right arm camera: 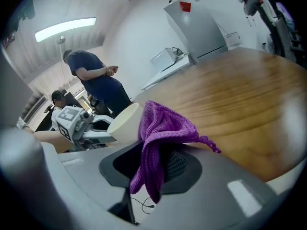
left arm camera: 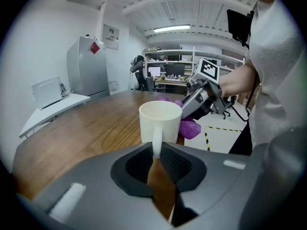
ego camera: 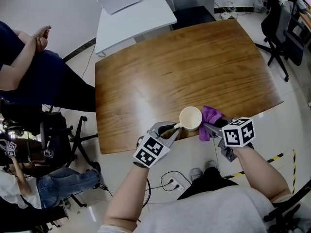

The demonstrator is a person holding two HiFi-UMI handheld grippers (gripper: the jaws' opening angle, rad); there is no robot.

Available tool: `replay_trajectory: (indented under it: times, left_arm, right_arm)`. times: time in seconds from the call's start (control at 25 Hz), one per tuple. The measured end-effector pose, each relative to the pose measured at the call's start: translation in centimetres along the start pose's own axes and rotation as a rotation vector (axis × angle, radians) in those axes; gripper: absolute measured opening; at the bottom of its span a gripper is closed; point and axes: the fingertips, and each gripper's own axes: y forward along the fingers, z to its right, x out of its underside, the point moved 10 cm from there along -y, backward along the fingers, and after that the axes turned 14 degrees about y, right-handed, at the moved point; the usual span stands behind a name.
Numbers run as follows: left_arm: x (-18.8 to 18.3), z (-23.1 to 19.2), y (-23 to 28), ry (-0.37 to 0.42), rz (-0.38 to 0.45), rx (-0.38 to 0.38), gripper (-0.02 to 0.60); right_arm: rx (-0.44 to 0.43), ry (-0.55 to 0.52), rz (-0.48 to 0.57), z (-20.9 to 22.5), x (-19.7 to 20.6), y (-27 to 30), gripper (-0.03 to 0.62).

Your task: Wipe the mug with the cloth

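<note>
Mug [ego camera: 190,118]: smooth cream cylinder with a thin loop handle; it is standing mouth-up at the near edge of the table, between the two grippers
Table [ego camera: 170,72]: glossy brown wood with streaked grain and rounded corners; it is reflecting the ceiling light
Left gripper [left arm camera: 157,153]: grey moulded shell with ribbed dark pads; its jaws are pinching the mug's handle, nearly together
Right gripper [right arm camera: 154,163]: same grey shell; its jaws are clamping the cloth
Cloth [right arm camera: 163,123]: purple, coarse knit, soft and bunched; it is draping over the right jaws, a frayed corner trailing towards the wood; it is lying just beside the mug's wall, opposite the handle
</note>
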Motion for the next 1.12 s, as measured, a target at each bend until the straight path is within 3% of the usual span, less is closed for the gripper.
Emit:
replay_trajectory:
  times: [0.24,0.56,0.72,0.92,1.12]
  left_arm:
    - [0.4,0.1,-0.1,-0.010,0.012,0.004,0.049]
    - [0.2,0.4,-0.5,0.063,-0.005,0.108,0.049]
    - [0.2,1.0,-0.7,0.078,-0.009,0.134,0.049]
    - [0.7,-0.1,-0.6,0.043,-0.012,0.090,0.048]
    - [1.2,-1.3,-0.5,-0.015,-0.004,0.020,0.048]
  right_arm:
    - [0.030,-0.035,-0.057,1.0,-0.4,1.1,0.107]
    - [-0.065,-0.141,0.017,-1.3,-6.1,-2.0,0.105]
    - [-0.090,-0.183,-0.024,-1.8,-7.2,-0.8,0.104]
    - [-0.129,-0.179,-0.079,-1.6,-6.8,1.0,0.101]
    - [-0.112,-0.181,-0.124,-0.8,-5.6,1.9,0.101]
